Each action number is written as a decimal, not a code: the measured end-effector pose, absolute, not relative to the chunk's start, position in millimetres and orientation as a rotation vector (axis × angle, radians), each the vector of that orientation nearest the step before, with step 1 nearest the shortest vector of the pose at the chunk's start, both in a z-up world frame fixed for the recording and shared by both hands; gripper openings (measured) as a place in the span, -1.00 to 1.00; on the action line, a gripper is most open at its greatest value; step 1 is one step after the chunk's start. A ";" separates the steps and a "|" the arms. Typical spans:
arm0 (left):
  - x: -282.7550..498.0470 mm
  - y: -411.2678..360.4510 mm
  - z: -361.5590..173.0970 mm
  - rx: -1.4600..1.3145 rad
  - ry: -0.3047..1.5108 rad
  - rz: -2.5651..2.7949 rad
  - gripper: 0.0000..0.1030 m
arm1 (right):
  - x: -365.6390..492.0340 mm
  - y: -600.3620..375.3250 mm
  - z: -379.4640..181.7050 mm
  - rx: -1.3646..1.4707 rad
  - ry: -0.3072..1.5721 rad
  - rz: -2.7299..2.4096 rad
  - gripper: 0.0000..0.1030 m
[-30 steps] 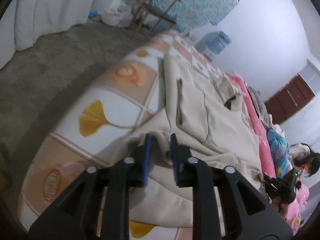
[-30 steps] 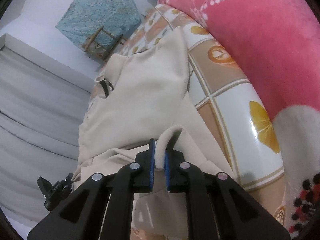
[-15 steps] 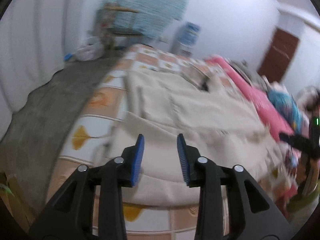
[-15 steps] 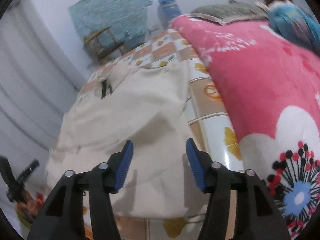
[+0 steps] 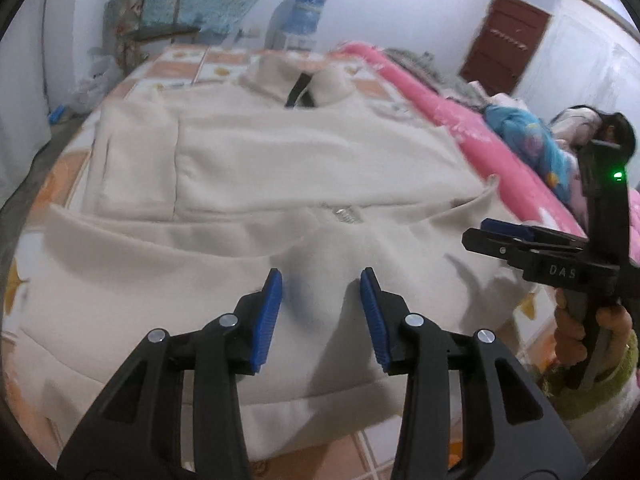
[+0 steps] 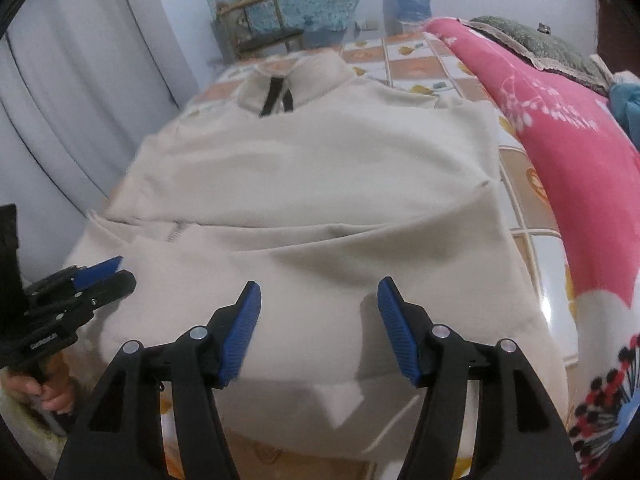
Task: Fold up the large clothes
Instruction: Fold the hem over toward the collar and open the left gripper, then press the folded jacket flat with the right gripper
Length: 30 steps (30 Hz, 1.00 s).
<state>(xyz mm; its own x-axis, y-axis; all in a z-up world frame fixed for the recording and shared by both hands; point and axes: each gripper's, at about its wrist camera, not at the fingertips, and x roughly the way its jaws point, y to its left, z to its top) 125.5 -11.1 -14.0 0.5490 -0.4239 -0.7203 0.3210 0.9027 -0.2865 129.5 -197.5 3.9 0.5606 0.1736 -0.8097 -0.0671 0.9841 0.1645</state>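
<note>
A large cream jacket (image 5: 280, 168) lies flat on the bed, collar with a black strap at the far end, its lower part folded up across the body. It also shows in the right wrist view (image 6: 320, 200). My left gripper (image 5: 321, 316) is open and empty, just above the near folded edge. My right gripper (image 6: 319, 328) is open and empty above the same near edge. The right gripper shows at the right of the left wrist view (image 5: 516, 236); the left gripper shows at the left of the right wrist view (image 6: 92, 280).
The bed has an orange and white patterned sheet (image 6: 416, 64). A pink blanket (image 6: 560, 132) runs along its right side. A wooden chair (image 6: 256, 28) and a water bottle (image 6: 408, 4) stand at the far wall. White curtains (image 6: 80, 80) hang at the left.
Both grippers let go of the jacket fabric, opened wide and drew back toward the near edge. The lifted part now lies folded on the jacket.
</note>
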 end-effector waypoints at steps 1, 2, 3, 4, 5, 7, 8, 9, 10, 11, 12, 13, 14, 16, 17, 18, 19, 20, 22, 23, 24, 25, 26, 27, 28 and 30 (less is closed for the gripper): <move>126.6 -12.1 -17.3 -0.127 0.893 -0.431 -0.24 | 132.4 -197.1 0.3 0.119 0.979 0.133 0.15; 127.7 -12.4 -19.8 -0.129 0.893 -0.415 -0.30 | 134.8 -196.4 -3.9 0.117 0.992 0.123 0.15; 129.3 -11.7 -22.9 -0.140 0.885 -0.391 -0.46 | 136.6 -195.0 -7.4 0.111 0.999 0.114 0.15; 128.2 -11.2 -24.9 -0.146 0.873 -0.378 -0.50 | 135.6 -191.8 -7.7 0.085 0.982 0.103 0.11; 127.2 -11.0 -25.4 -0.143 0.861 -0.373 -0.66 | 135.7 -188.5 -8.4 0.049 0.978 0.082 -0.03; 125.6 -16.8 -26.1 -0.105 0.839 -0.368 -0.80 | 132.5 -181.8 -8.8 -0.023 0.962 0.055 -0.26; 123.4 -20.5 -25.8 -0.076 0.823 -0.365 -0.87 | 131.1 -180.8 -9.1 -0.024 0.958 0.072 -0.61; 121.7 -22.0 -23.9 -0.056 0.809 -0.363 -0.92 | 129.4 -179.9 -8.6 -0.018 0.958 0.097 -0.88; 119.3 -23.4 -19.5 -0.043 0.785 -0.361 -0.92 | 129.3 -179.5 -8.0 -0.021 0.958 0.094 -0.88; 115.5 -24.0 -11.7 -0.033 0.751 -0.361 -0.93 | 128.5 -179.3 -6.7 -0.030 0.951 0.086 -0.91; 112.2 -23.8 -2.8 -0.025 0.718 -0.362 -0.93 | 126.8 -179.6 -4.0 -0.028 0.940 0.083 -0.93; 107.8 -22.9 8.8 -0.023 0.677 -0.368 -0.93 | 123.2 -180.9 3.3 -0.003 0.914 0.084 -0.93; 104.5 -22.0 19.6 -0.025 0.639 -0.370 -0.93 | 118.7 -182.6 14.4 0.018 0.874 0.079 -0.93; 98.9 -21.0 37.6 -0.017 0.554 -0.373 -0.93 | 112.1 -184.0 33.6 0.023 0.794 0.059 -0.93; 100.1 -23.3 39.0 0.006 0.528 -0.362 -0.93 | 111.4 -184.3 41.1 0.022 0.760 0.045 -0.93; 103.9 -27.2 36.4 0.035 0.526 -0.343 -0.93 | 114.3 -184.0 43.2 0.024 0.747 0.039 -0.93; 110.8 -31.5 28.5 0.064 0.539 -0.322 -0.93 | 118.1 -183.4 41.4 0.026 0.747 0.034 -0.93; 117.6 -33.8 20.5 0.072 0.558 -0.312 -0.92 | 124.9 -181.9 34.3 0.020 0.754 0.025 -0.93; 137.8 -37.8 -7.3 0.084 0.660 -0.290 -0.92 | 138.7 -178.2 11.9 -0.005 0.801 0.004 -0.93; 143.8 -37.9 -16.7 0.081 0.699 -0.284 -0.91 | 143.0 -178.1 1.7 -0.010 0.822 -0.004 -0.93; 146.6 -36.0 -22.6 0.061 0.714 -0.284 -0.89 | 147.3 -178.2 -5.9 -0.014 0.836 -0.008 -0.93; 145.8 -35.8 -22.8 0.054 0.713 -0.285 -0.89 | 147.5 -179.0 -10.1 -0.010 0.845 -0.008 -0.93; 144.4 -34.6 -22.4 0.051 0.714 -0.284 -0.88 | 146.0 -180.1 -8.4 0.000 0.842 -0.006 -0.93; 143.7 -33.4 -22.3 0.045 0.717 -0.284 -0.88 | 144.6 -181.0 -5.9 0.007 0.840 -0.004 -0.93; 144.4 -32.5 -23.0 0.039 0.721 -0.286 -0.87 | 142.1 -183.3 -0.7 0.013 0.833 -0.008 -0.93; 144.9 -29.7 -25.4 0.029 0.728 -0.287 -0.82 | 134.4 -186.9 12.5 0.024 0.802 -0.001 -0.93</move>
<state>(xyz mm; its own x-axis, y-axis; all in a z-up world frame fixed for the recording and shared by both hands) 144.9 -29.7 -25.4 0.7090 -0.2485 -0.6600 0.2688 0.9604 -0.0728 134.4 -186.9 12.5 0.6953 0.0084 -0.7187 0.0096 0.9997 0.0210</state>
